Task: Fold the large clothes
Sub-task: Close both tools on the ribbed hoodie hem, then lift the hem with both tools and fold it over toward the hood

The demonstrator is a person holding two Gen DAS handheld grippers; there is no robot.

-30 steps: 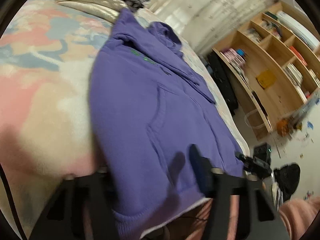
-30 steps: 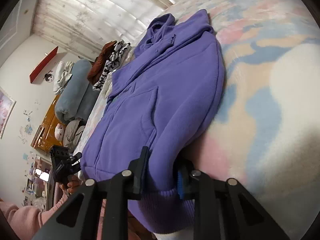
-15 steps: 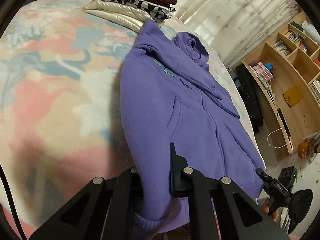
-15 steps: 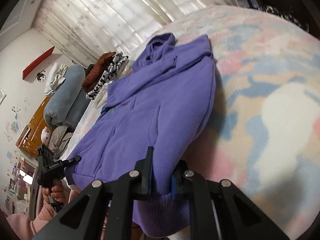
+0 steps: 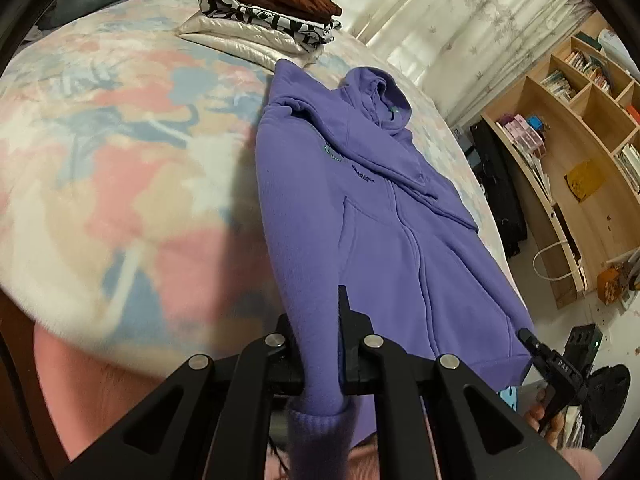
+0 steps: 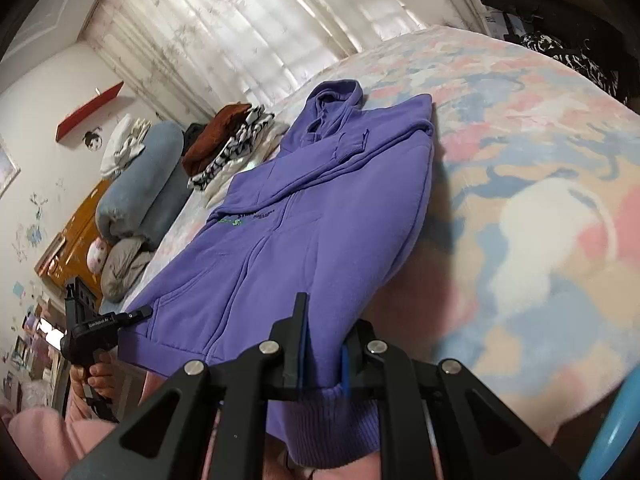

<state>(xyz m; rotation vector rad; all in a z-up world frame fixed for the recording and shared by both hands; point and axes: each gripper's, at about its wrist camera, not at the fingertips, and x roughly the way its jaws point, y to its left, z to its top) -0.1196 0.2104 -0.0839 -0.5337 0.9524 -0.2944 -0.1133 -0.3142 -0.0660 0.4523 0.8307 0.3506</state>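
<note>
A purple hoodie lies front up on the pastel bedspread, hood at the far end, sleeves folded across the chest. It also shows in the right wrist view. My left gripper is shut on the hoodie's bottom hem at one corner. My right gripper is shut on the hem at the other corner. Each gripper shows in the other's view, the right gripper at lower right and the left gripper at lower left. The ribbed hem hangs below both jaws.
A stack of folded clothes sits on the bed beyond the hood. Wooden shelves stand to one side of the bed. Pillows and a blue bolster lie at the headboard. Curtains hang behind the bed.
The left gripper has closed on the hem corner it was open around. Both grippers have lifted and pulled back, so more of the hoodie shows stretched flat.
</note>
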